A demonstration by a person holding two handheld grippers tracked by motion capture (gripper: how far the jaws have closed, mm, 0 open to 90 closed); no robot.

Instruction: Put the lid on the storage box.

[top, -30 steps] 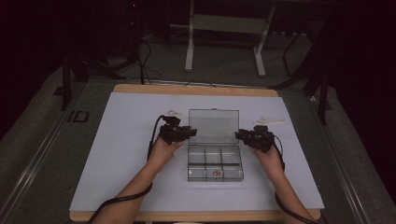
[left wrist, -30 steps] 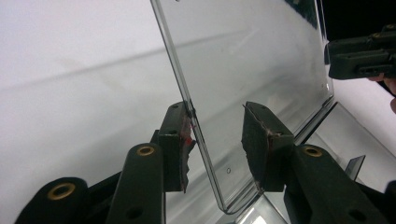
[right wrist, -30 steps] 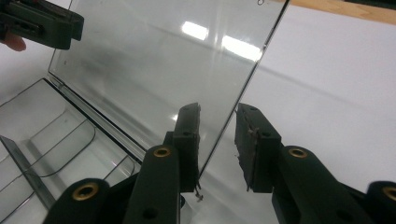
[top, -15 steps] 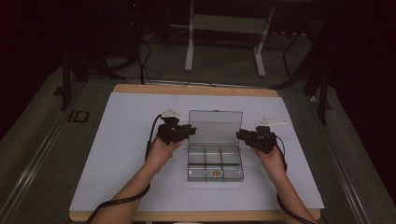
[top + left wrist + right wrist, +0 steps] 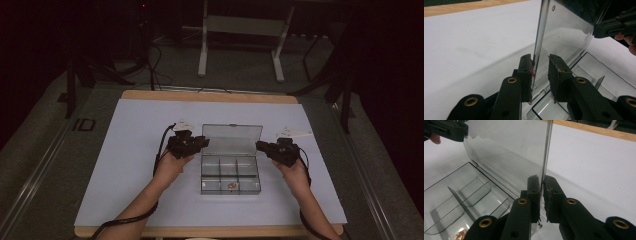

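Note:
A clear plastic compartment box (image 5: 202,172) lies mid-table with its lid (image 5: 232,139) standing up from the far side. My left gripper (image 5: 204,142) is at the lid's left edge. In the left gripper view the lid (image 5: 564,37) passes between the jaws of the left gripper (image 5: 540,62); one pad touches it and the other stands apart, so it is open. My right gripper (image 5: 260,145) is at the lid's right edge. The right gripper (image 5: 541,181) is shut on the lid (image 5: 506,150). A small copper-coloured piece (image 5: 231,186) lies in a near compartment.
The box sits on a white mat (image 5: 135,165) over a wooden table (image 5: 210,96). Metal stand legs (image 5: 202,60) and cables are on the dark floor beyond. Cables trail from both grippers towards the near edge.
Both hands have stayed almost where they were. The lid's top edge sits slightly lower in the high view than a second ago.

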